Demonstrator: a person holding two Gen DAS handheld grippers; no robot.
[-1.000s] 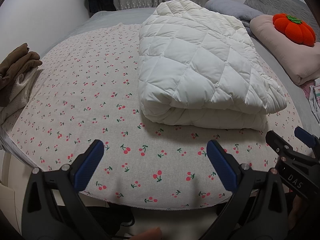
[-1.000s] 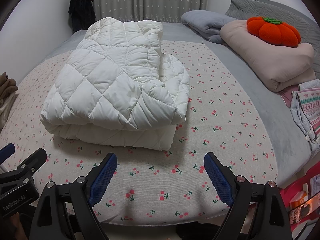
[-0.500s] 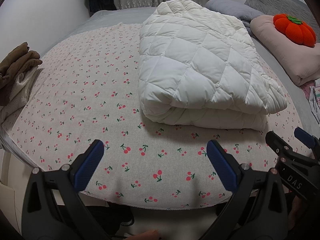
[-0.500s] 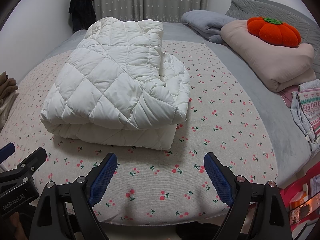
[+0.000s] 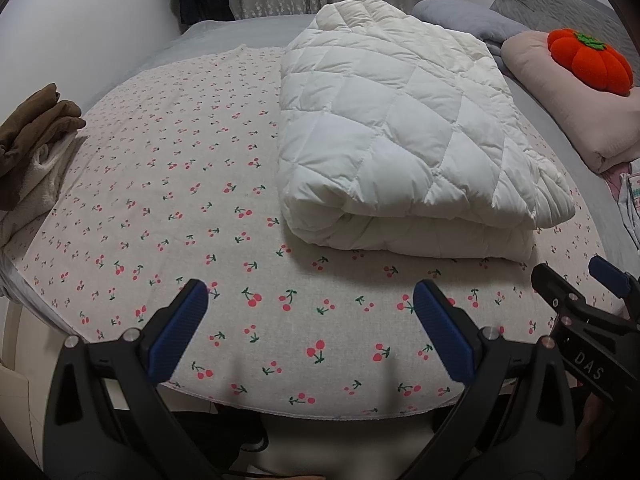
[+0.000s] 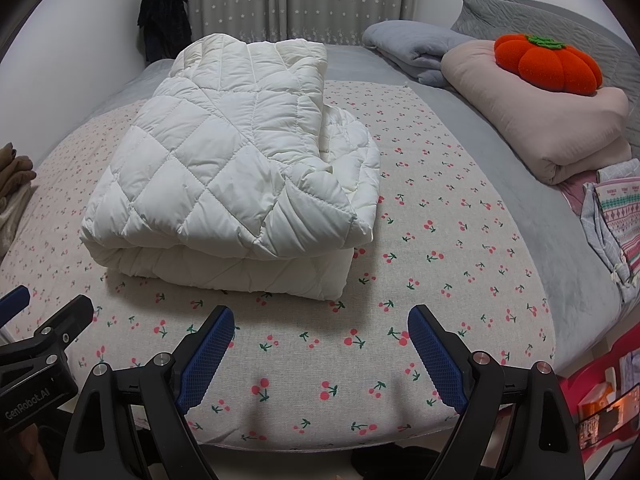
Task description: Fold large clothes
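Observation:
A white quilted padded garment (image 5: 400, 128) lies folded in a thick stack on the cherry-print sheet (image 5: 168, 184); it also shows in the right wrist view (image 6: 232, 172). My left gripper (image 5: 310, 300) is open and empty above the sheet's near edge, short of the stack. My right gripper (image 6: 320, 324) is open and empty, also at the near edge, in front of the stack. Each gripper shows at the side of the other's view.
A folded pink blanket (image 6: 552, 112) with an orange pumpkin cushion (image 6: 548, 62) and a grey blanket (image 6: 408, 48) lie at the right. Brown and cream clothes (image 5: 32, 140) sit at the left edge. Patterned cloth (image 6: 616, 216) lies at the far right. Curtains hang behind.

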